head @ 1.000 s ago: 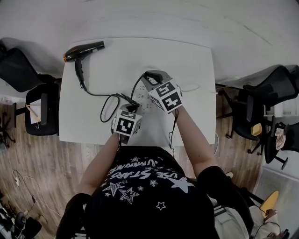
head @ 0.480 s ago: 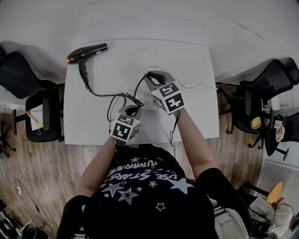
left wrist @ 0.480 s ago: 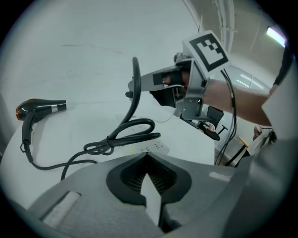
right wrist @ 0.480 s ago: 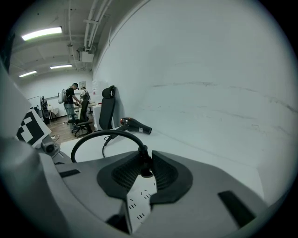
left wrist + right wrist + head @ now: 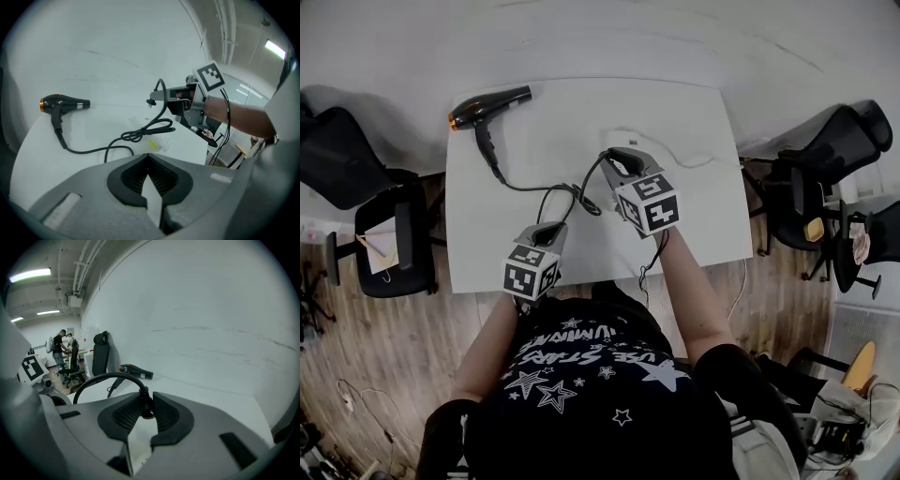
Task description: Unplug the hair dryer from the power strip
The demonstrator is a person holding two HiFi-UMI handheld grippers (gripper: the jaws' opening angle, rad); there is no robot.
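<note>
Right of the hair dryer (image 5: pixel 492 105), the table (image 5: pixel 675 108) lies bare along its far edge. Nearer you from the dryer, its cord (image 5: pixel 133 136) loops across the middle. Left of the dryer, black chairs (image 5: pixel 389 225) crowd the table's side.

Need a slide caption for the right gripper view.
Right claw shut on the hair dryer plug; cord loops back to the dryer on the white table.

White table (image 5: pixel 694 202); black office chairs on its left (image 5: pixel 342 155) and right (image 5: pixel 825 164); wood-plank floor (image 5: pixel 384 347); white wall (image 5: pixel 211 310) behind.
</note>
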